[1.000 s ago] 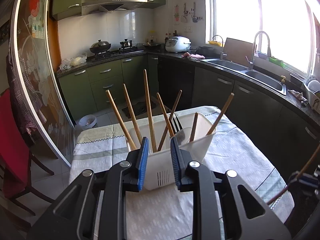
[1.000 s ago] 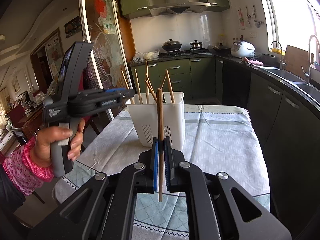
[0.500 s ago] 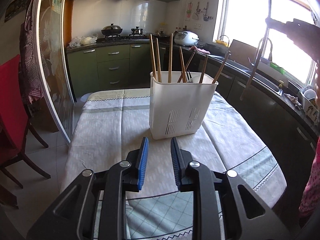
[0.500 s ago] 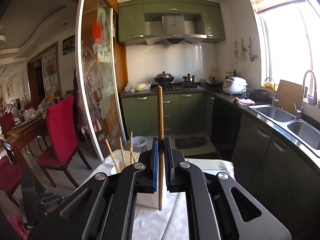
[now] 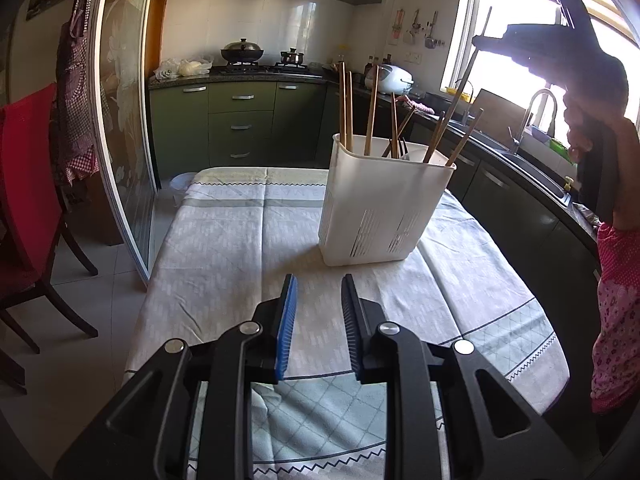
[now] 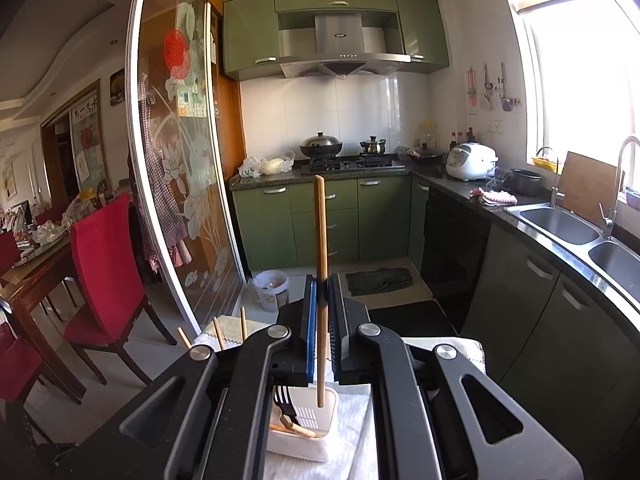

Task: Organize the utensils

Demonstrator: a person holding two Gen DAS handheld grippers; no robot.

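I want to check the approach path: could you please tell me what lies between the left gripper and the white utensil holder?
Only bare tablecloth: in the left wrist view nothing sits between the left gripper and the white utensil holder.

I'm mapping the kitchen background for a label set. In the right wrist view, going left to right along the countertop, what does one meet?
Plastic bags → lidded wok → kettle → white rice cooker → pink cloth → sink basins.
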